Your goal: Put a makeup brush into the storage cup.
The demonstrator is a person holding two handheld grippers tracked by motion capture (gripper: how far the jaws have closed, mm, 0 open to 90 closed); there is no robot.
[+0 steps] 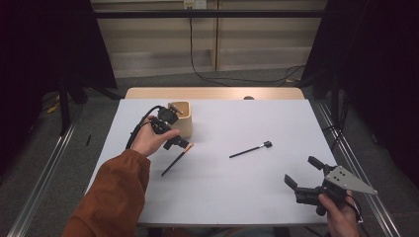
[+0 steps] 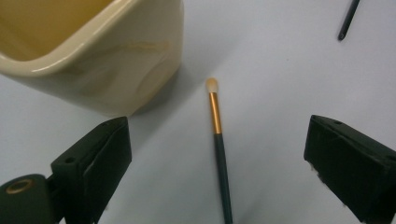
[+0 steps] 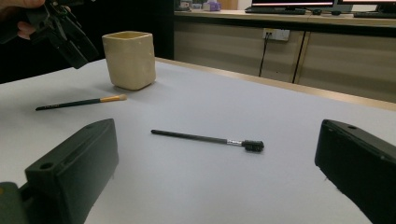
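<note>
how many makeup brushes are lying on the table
2. A gold-banded brush lies beside the cream cup; a black brush lies mid-table. Inside the cup, I cannot tell.

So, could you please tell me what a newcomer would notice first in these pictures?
Probably the cream cup at the table's far left, with the left gripper hovering open over a gold-banded brush beside it. Next, a black brush lying mid-table, and the open right gripper near the front right corner.

A white table point(image 1: 257, 192) with a wooden far edge stands on grey carpet point(image 1: 163, 79). Behind it runs a beige panelled wall point(image 1: 262, 34) with a socket point(image 1: 193, 4), and a black cable point(image 1: 197, 69) trails down across the floor. Dark curtains point(image 1: 44, 44) hang at both sides. Monitors point(image 3: 299, 3) sit on a counter.
</note>
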